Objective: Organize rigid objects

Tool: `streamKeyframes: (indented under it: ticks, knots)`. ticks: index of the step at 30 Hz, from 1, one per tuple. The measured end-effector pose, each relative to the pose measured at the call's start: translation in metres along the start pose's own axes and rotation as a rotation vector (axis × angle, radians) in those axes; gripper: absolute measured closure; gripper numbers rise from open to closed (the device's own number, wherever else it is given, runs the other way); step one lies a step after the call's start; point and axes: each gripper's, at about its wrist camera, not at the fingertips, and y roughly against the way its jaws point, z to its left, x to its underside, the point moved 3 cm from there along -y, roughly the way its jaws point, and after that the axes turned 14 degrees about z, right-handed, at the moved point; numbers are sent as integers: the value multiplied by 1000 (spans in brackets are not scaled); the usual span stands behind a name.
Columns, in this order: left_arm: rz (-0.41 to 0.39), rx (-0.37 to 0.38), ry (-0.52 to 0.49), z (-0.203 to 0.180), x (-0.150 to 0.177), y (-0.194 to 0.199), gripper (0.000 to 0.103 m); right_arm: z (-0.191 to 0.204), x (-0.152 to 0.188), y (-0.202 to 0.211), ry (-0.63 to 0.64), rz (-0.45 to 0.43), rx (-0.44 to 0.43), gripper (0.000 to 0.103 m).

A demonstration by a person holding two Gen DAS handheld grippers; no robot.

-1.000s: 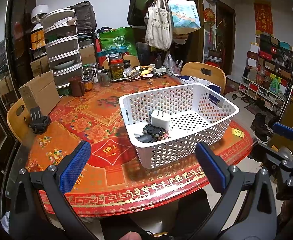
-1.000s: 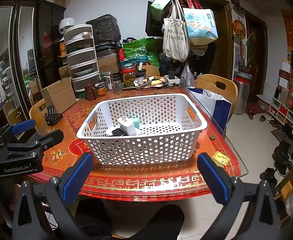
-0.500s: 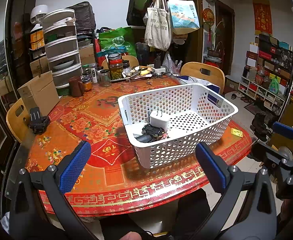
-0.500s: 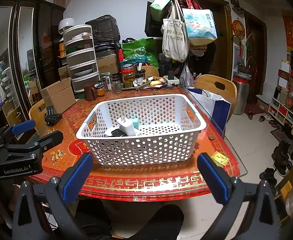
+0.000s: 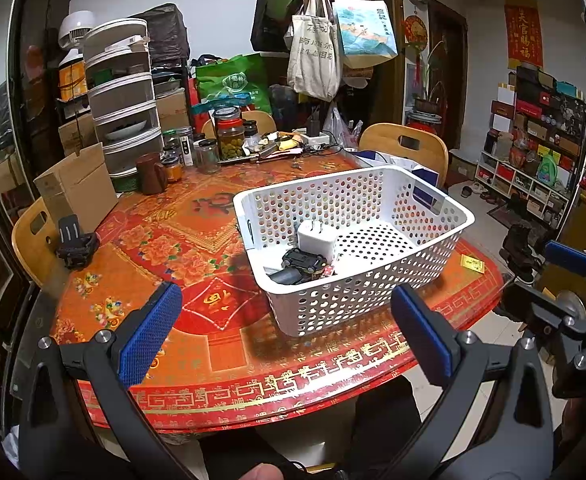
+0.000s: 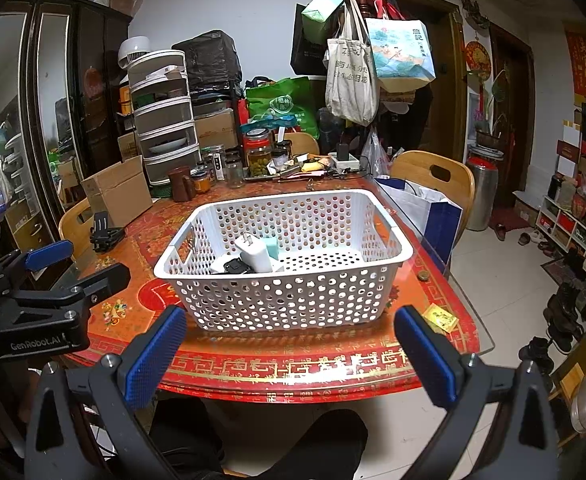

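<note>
Both claws spread wide and holding nothing: left claw (image 5: 285, 336) and right claw (image 6: 289, 354) hovering off the near edge of the red tabletop (image 6: 141, 304). White basket (image 6: 289, 304) sitting near that edge, with a white charger (image 6: 255, 256), a small black gadget (image 5: 303, 262) and a teal block (image 6: 271, 246) piled in its left corner. Black clip (image 5: 75, 242) lying well apart on the left, beside a cardboard box (image 5: 77, 188).

Since one second ago, the white basket (image 5: 353, 232) has drifted marginally toward 9 o'clock in the left wrist view; its contents and both grippers' spread fingers show no discernible change.
</note>
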Motion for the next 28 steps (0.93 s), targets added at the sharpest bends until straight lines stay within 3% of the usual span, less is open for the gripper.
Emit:
streamKeyframes:
  ticks: [28]
  knots:
    - [5, 6, -25, -4, 8, 2, 0, 4, 1, 2, 18, 1, 1, 0]
